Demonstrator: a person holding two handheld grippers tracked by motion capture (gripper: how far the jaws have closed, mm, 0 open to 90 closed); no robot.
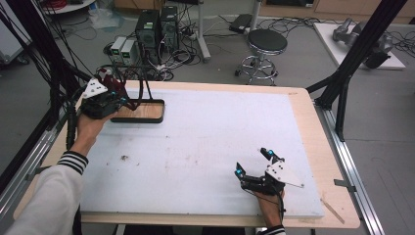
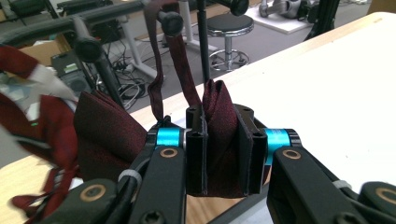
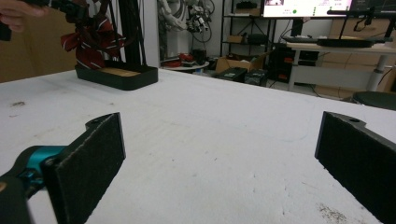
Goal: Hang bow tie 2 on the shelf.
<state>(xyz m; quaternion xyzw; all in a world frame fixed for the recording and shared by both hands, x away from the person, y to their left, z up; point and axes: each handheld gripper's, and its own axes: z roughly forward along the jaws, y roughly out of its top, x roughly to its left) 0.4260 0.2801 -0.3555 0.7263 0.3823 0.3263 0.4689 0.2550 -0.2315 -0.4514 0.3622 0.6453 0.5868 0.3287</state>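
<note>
Now my left gripper [image 2: 219, 154] has its fingers clamped on the dark red tie [image 2: 219, 121], directly over the tray [image 1: 142, 113], upper left; right gripper [image 1: 254, 164] fingers apart.

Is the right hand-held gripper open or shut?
Open: the right hand-held gripper has its jaws wide apart, with bare table between them.

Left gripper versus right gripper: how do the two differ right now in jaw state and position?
The left gripper is shut on a dark red tie; the right gripper stands wide open with nothing between its pads. The left gripper is at the wooden tray at the table's far left corner; the right gripper sits low over the white mat near the front right. Both have black pads and blue fittings.
</note>
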